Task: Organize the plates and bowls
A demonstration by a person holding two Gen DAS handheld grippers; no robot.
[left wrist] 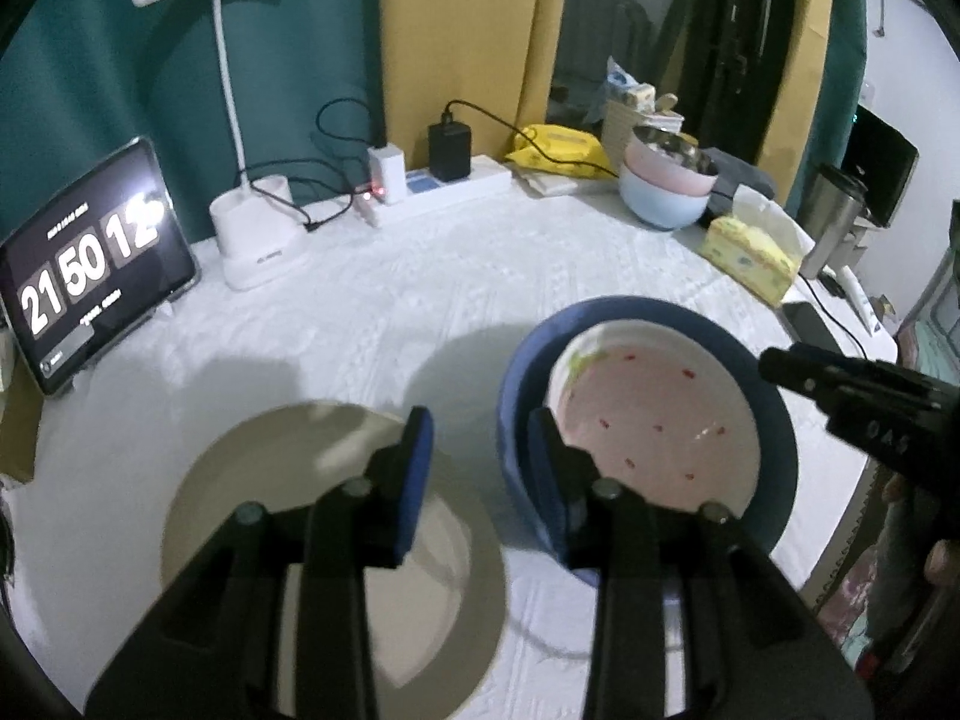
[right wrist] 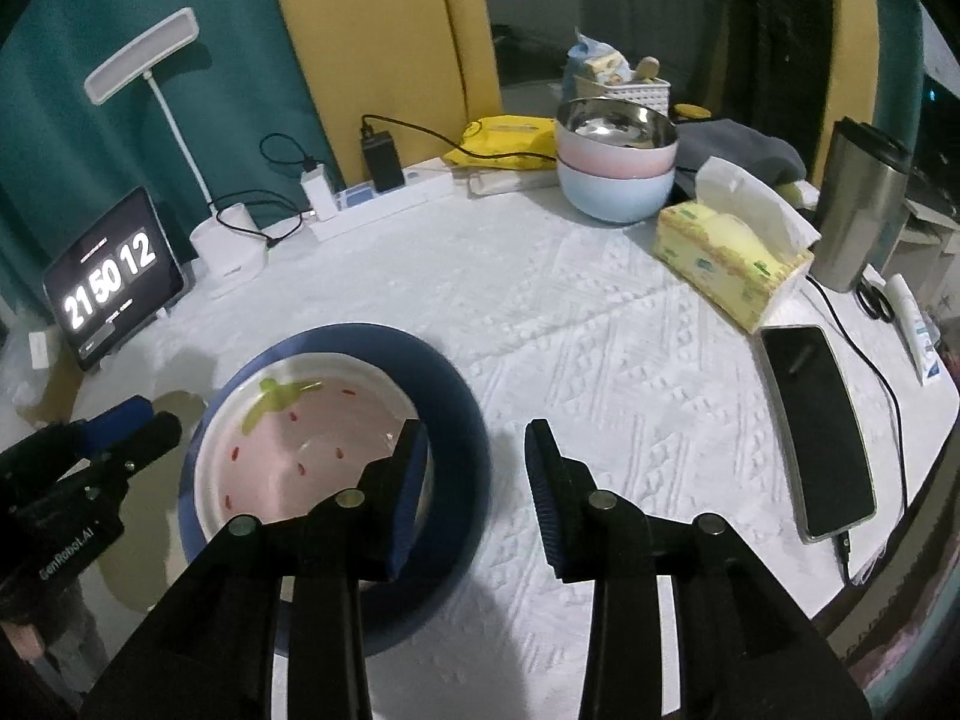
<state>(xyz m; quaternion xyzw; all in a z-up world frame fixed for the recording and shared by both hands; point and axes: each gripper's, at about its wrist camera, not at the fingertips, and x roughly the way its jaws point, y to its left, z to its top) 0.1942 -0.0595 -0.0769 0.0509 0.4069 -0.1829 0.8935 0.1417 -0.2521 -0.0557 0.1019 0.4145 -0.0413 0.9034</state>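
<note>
A pink strawberry-pattern plate [left wrist: 654, 414] lies inside a dark blue plate [left wrist: 774, 396] on the white tablecloth; both also show in the right wrist view, the pink plate [right wrist: 300, 450] within the blue plate [right wrist: 456, 408]. A beige plate [left wrist: 252, 492] lies to the left of them. My left gripper [left wrist: 480, 450] is open and empty, hovering between the beige plate and the blue plate's left rim. My right gripper [right wrist: 474, 468] is open and empty above the blue plate's right rim. A stack of pink and light blue bowls with a steel bowl on top [right wrist: 618, 162] stands at the back.
A tablet clock [left wrist: 90, 276], a desk lamp [left wrist: 252, 228] and a power strip [left wrist: 444, 192] line the back left. A tissue box [right wrist: 726, 252], a steel tumbler [right wrist: 858, 204], a phone [right wrist: 816, 426] and cables sit on the right. The table edge is at the right.
</note>
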